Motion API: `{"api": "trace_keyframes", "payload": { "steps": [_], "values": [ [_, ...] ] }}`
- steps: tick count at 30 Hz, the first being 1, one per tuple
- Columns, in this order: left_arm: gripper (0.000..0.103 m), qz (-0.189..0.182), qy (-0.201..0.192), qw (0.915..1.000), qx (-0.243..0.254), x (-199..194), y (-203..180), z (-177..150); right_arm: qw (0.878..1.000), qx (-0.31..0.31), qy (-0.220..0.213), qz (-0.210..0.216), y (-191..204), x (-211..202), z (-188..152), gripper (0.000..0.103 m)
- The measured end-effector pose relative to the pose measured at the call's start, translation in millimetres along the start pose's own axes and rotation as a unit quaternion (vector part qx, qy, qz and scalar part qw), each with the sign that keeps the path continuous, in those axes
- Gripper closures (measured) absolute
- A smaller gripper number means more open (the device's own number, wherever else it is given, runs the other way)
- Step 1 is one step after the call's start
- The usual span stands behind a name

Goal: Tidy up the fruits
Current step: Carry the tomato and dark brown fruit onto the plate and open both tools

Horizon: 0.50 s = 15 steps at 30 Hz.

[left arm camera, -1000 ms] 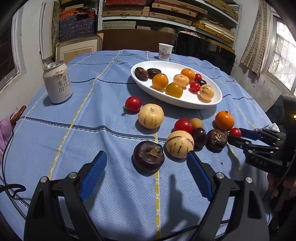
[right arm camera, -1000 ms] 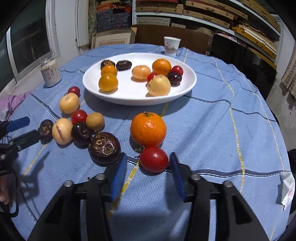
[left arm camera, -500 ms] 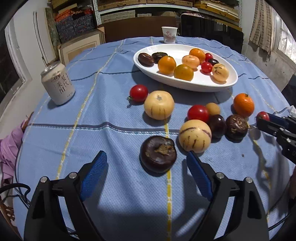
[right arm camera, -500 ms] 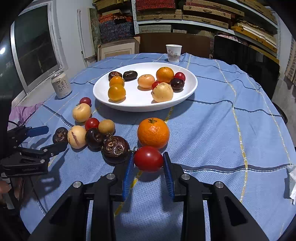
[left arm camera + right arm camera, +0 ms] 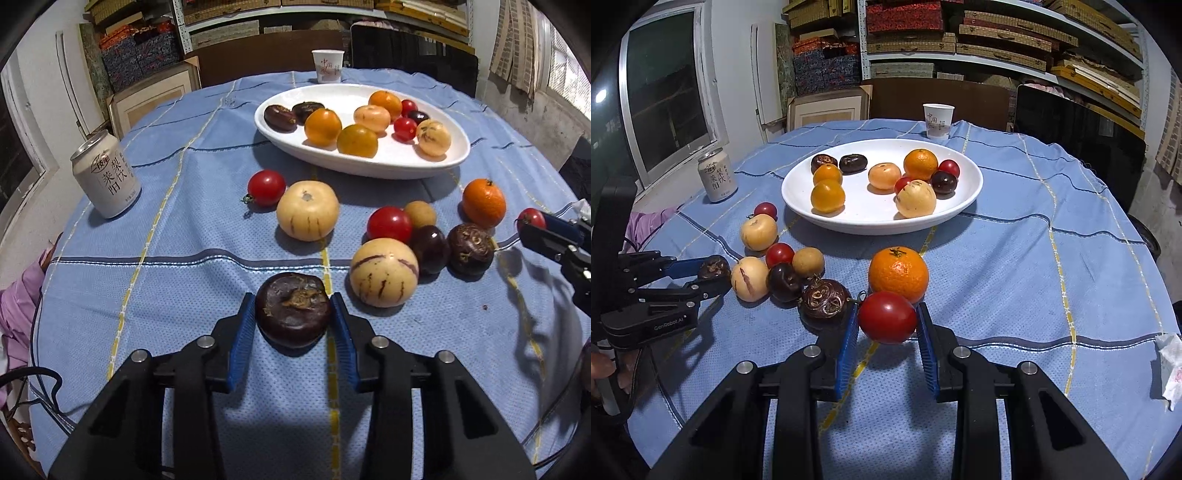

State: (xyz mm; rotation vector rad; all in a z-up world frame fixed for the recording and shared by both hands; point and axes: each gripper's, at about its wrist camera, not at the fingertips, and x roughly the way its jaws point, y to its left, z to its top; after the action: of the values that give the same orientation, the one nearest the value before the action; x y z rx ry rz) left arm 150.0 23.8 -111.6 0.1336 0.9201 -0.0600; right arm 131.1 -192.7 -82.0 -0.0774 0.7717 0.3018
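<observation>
Dark brown fruit [image 5: 293,309] sits pinched between my left gripper [image 5: 293,321] pads, which stood wide apart 1 second ago; my right gripper [image 5: 887,325] clamps the red tomato [image 5: 887,316], now lifted off the blue checked tablecloth [image 5: 1015,280] near the orange [image 5: 898,273]. White plate [image 5: 964,199] lies beyond, shelves behind

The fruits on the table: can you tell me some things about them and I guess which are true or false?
1. The right gripper is shut on a tomato. True.
2. The left gripper grips an orange. False: it grips a dark fruit.
3. The plate is empty. False: fruits lie in it.
4. A can stands upright on the table. True.
5. The cup lies tipped over. False: it stands upright.
</observation>
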Motion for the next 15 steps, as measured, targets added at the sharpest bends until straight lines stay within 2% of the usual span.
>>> {"api": "trace_keyframes", "payload": {
  "steps": [9,15],
  "values": [
    [0.063,-0.015,-0.018,0.9997,-0.009,-13.8,-2.5,-6.8,1.0,0.0,-0.011,-0.001,0.4,-4.6,-0.9,0.071],
    [0.063,-0.028,-0.039,0.9987,-0.013,-37.3,-2.2,-5.1,1.0,0.0,-0.018,-0.001,0.6,-13.0,-4.6,0.071]
  ]
}}
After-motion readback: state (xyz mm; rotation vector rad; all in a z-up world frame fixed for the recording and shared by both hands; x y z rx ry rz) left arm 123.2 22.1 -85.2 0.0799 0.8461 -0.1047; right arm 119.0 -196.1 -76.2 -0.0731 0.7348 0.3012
